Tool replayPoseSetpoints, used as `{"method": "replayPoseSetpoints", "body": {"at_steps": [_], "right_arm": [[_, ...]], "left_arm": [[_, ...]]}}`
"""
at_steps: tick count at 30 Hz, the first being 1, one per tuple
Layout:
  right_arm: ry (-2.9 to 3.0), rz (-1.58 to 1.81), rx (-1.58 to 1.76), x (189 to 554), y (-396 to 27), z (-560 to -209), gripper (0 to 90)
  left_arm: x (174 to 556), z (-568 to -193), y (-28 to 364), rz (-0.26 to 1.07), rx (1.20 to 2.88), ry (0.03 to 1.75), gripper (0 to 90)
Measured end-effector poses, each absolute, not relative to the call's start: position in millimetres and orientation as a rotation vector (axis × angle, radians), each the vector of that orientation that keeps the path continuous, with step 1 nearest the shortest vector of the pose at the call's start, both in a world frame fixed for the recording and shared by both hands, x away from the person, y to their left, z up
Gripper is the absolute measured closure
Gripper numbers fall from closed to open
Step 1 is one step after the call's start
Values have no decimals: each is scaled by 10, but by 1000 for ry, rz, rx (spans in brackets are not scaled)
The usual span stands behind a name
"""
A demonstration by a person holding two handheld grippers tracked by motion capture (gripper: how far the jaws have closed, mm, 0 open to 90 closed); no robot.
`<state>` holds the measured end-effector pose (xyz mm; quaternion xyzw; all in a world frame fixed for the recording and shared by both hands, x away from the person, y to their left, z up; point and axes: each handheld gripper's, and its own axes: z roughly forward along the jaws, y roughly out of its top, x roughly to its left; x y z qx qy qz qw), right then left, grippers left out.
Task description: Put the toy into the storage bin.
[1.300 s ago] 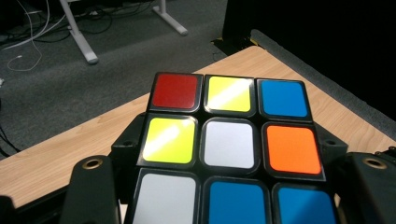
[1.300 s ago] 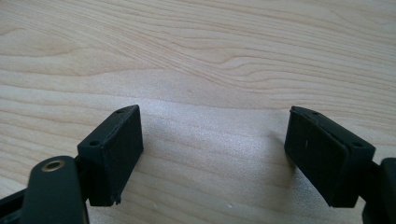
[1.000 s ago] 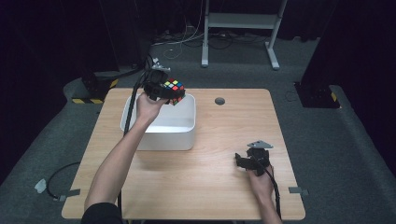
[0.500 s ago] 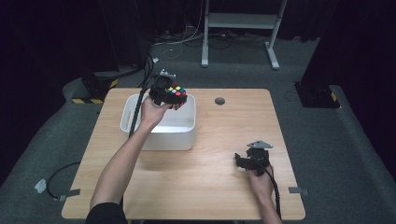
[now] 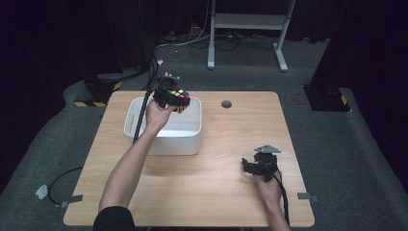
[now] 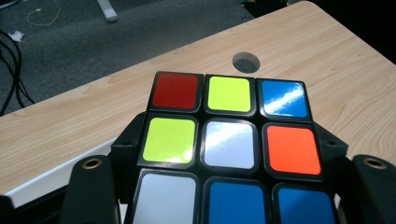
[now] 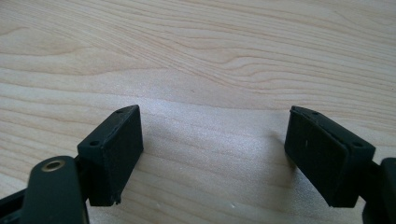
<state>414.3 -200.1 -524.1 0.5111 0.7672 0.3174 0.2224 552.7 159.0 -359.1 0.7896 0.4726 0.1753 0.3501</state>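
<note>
1. The puzzle cube [image 5: 180, 98] is a hard plastic block with a black frame and glossy square stickers; in the left gripper view its upper face [image 6: 229, 135] shows red, yellow, blue, white and orange tiles with rounded corners.
2. The left gripper [image 5: 169, 97] has its black jaws clamped on the cube's two opposite sides (the pads press flat against the black frame), and it holds the cube in the air over the far edge of the bin.
3. The bin [image 5: 166, 139] is a white, smooth-walled rectangular tub with rounded corners, standing on the left half of the surface; what shows of its inside is bare white.
4. The surface [image 5: 216, 192] is a pale wood-grain board with rounded corners and a small round hole [image 5: 226, 104] near its far edge.
5. The right gripper [image 5: 255, 166] rests low on the surface near the right front, well apart from the bin; its matt black jaws stand wide apart with only wood grain between them [image 7: 210, 140].
</note>
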Motion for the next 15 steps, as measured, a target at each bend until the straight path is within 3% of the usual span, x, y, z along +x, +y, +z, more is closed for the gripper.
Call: {"method": "replayPoseSetpoints", "body": {"at_steps": [15], "right_arm": [[2119,877,1412,4143,-2002,-5241,193]], "left_arm": [[5607,-3707,1548,481,2091,1311,331]]}}
